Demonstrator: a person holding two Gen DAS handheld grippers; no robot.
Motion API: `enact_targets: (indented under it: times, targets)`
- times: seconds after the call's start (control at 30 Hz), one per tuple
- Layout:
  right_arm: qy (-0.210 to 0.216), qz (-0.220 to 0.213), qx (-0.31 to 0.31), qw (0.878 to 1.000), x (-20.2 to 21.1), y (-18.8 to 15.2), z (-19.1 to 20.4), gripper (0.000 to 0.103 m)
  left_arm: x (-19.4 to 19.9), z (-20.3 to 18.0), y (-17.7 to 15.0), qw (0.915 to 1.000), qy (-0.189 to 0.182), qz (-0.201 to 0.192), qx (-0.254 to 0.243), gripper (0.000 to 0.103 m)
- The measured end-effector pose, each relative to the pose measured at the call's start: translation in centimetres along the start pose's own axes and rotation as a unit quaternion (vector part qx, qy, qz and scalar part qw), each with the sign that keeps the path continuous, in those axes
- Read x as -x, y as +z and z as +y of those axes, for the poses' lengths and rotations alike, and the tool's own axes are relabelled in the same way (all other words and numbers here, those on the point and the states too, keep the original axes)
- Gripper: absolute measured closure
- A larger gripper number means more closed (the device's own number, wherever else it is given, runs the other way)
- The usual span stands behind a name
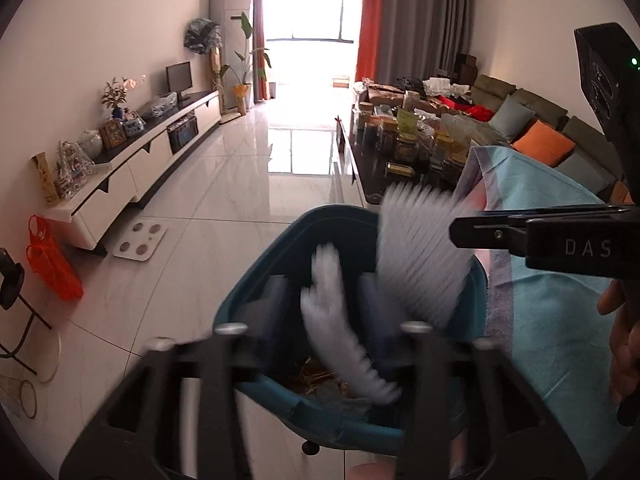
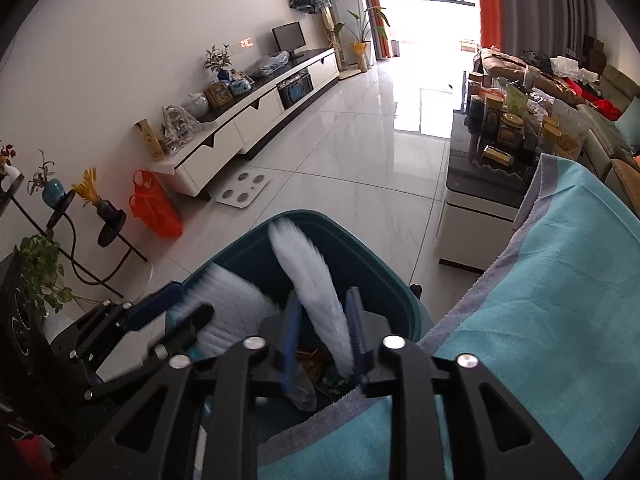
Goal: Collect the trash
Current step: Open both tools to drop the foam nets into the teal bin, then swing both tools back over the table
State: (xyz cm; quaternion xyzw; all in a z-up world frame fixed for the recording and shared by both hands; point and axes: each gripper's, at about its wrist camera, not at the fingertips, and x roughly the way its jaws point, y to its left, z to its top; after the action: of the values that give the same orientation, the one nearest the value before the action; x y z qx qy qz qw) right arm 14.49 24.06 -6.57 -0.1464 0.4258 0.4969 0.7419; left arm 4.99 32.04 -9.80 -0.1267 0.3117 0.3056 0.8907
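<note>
A teal trash bin (image 1: 256, 280) stands on the floor, also in the right wrist view (image 2: 240, 252), with brown scraps (image 1: 316, 376) at its bottom. Two white pleated paper pieces are over its mouth, both blurred. My left gripper (image 1: 324, 300) is open over the bin, with the narrower paper piece (image 1: 336, 320) between its fingers, not clamped. My right gripper (image 2: 324, 320) is open over the bin, with a long paper piece (image 2: 312, 284) between its blue pads (image 2: 292, 336). The right gripper (image 1: 480, 228) reaches in by the wider paper piece (image 1: 420, 248). The left gripper (image 2: 188, 312) touches the other piece (image 2: 228, 304).
A light blue towel (image 2: 540, 300) drapes over something right of the bin. A cluttered dark coffee table (image 1: 400, 148) and a sofa (image 1: 532, 120) lie at the right. A white TV cabinet (image 1: 132, 168), orange bag (image 1: 52, 260) and white scale (image 1: 140, 240) are at the left.
</note>
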Motion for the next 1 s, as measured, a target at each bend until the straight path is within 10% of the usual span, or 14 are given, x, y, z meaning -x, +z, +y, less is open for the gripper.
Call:
enact_targets:
  times: [0.23,0.33,0.6,1.0]
  targets:
    - [-0.003,-0.023,-0.006,1.000,1.3,0.2,-0.6,0.073,0.4,0.5,0.5,0.9994,0.013,-0.022,0.023,0.020]
    - [-0.009,-0.044,-0.008,0.999,2.6,0.2,-0.8,0.053,1.6,1.2,0.6,0.9985,0.017,-0.037,0.036,0.008]
    - [-0.026,-0.085,-0.001,0.996,5.5,-0.5,-0.7,0.021,5.9,1.9,1.1,0.9961,0.010,-0.070,0.053,0.005]
    - [-0.065,-0.135,-0.005,0.989,10.5,-2.5,-1.7,0.007,12.2,-0.6,1.7,0.9940,-0.014,-0.105,0.026,0.005]
